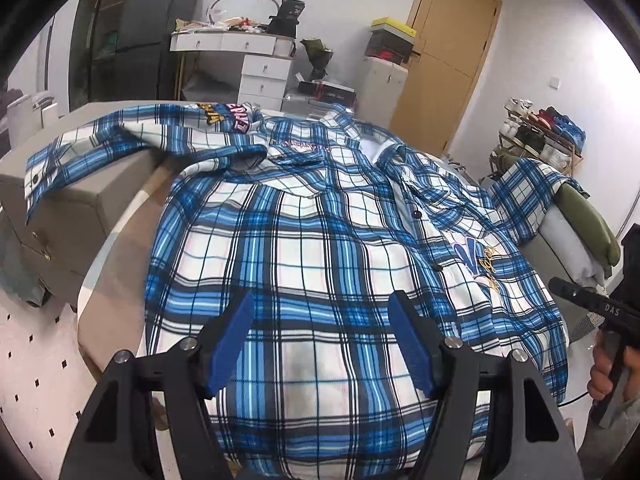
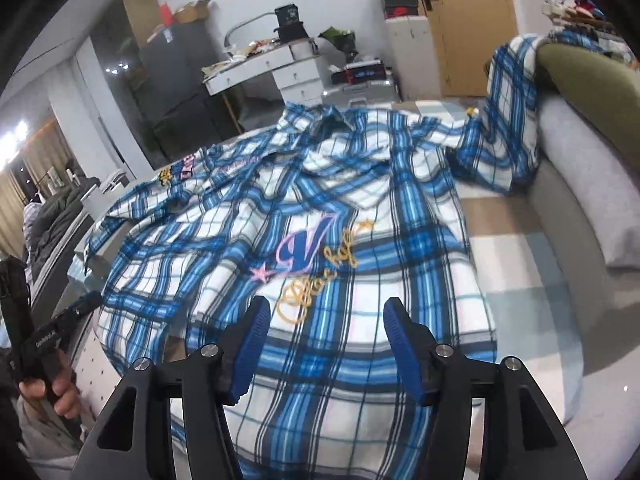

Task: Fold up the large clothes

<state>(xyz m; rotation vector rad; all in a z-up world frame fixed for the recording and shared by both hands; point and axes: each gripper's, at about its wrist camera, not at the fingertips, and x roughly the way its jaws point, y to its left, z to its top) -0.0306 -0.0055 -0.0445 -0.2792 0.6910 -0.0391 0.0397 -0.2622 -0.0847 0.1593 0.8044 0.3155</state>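
A large blue-and-white plaid shirt (image 1: pixel 320 216) lies spread front-up on a low round table, collar at the far side; it also shows in the right wrist view (image 2: pixel 320 208) with an embroidered "V" logo on the chest. One sleeve (image 1: pixel 80 148) drapes left over a beige box; the other sleeve (image 2: pixel 508 120) drapes right onto a sofa. My left gripper (image 1: pixel 320 312) is open and empty just above the shirt's lower hem area. My right gripper (image 2: pixel 326 320) is open and empty above the hem, below the logo.
A grey sofa (image 2: pixel 580 184) with an olive cushion stands right of the table. A beige box (image 1: pixel 80 208) sits at the left. Behind are a white desk with drawers (image 1: pixel 248 60), a dark cabinet, a wooden door (image 1: pixel 448 52) and a cluttered rack (image 1: pixel 540 136).
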